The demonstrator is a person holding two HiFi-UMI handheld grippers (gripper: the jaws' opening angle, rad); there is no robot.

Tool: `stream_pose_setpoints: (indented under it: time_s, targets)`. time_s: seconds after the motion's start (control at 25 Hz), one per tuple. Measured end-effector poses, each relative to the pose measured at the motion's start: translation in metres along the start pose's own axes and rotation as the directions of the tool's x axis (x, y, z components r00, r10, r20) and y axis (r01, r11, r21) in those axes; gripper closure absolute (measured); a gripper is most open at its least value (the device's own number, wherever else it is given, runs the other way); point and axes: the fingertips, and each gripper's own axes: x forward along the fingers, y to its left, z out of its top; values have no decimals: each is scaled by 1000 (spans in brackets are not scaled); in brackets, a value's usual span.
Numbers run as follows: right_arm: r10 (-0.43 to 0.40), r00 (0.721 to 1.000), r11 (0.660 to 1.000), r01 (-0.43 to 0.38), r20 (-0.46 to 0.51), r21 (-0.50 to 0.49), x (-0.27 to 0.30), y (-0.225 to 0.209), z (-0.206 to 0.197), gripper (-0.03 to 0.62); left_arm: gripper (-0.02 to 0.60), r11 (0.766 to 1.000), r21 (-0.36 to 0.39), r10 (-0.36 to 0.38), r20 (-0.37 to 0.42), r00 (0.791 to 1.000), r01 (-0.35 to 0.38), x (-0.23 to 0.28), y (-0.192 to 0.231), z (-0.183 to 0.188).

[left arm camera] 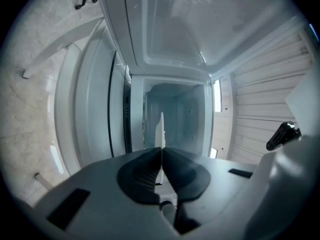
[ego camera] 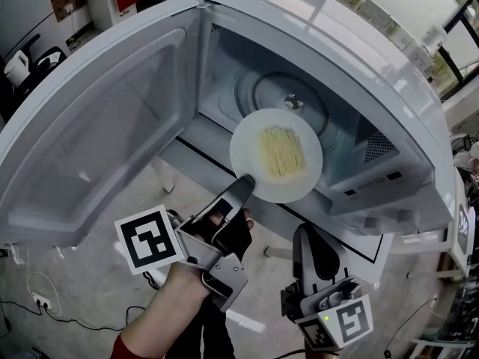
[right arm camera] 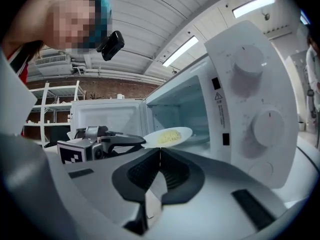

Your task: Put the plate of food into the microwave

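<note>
A white plate [ego camera: 276, 155] with a heap of yellow noodles hangs at the mouth of the open microwave [ego camera: 352, 58], just in front of its glass turntable [ego camera: 288, 99]. My left gripper [ego camera: 245, 183] is shut on the plate's near rim. In the left gripper view the plate [left arm camera: 161, 131] shows edge-on between the closed jaws of the left gripper [left arm camera: 161, 151], with the oven cavity [left arm camera: 182, 111] straight ahead. My right gripper [ego camera: 308, 235] hangs lower and to the right, shut with nothing in it. From the right gripper [right arm camera: 160, 154] the plate [right arm camera: 167, 135] appears level, level with the oven opening.
The microwave door [ego camera: 97, 118] is swung wide open to the left. The control panel [right arm camera: 255, 99] with two knobs stands right of the cavity. Cables and a socket strip [ego camera: 37, 304] lie on the floor below. A person leans over at the right gripper view's top left.
</note>
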Motion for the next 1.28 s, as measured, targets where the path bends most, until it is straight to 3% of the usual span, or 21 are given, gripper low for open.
stream_pose_setpoints:
  time_s: [0.24,0.44,0.92,1.28]
  targets:
    - [2,1000,1000,-2,13,-6,19,-8,6,579,563,999,11,38,17,999,-38,32,3,21]
    - [-4,1000,1000,4,25,-30,29,-8,19,579,563,995,71,73,15,997,-74,65,-3,39]
    - [-25,999,999,26,25,-42,45,-6,43,579,563,979,133,157,-25,987,-153,113,-3,50]
    - [-48,999,996,48,5,-75,54,-9,49,579,561,949,217,245,-42,969,-230,119,4,61]
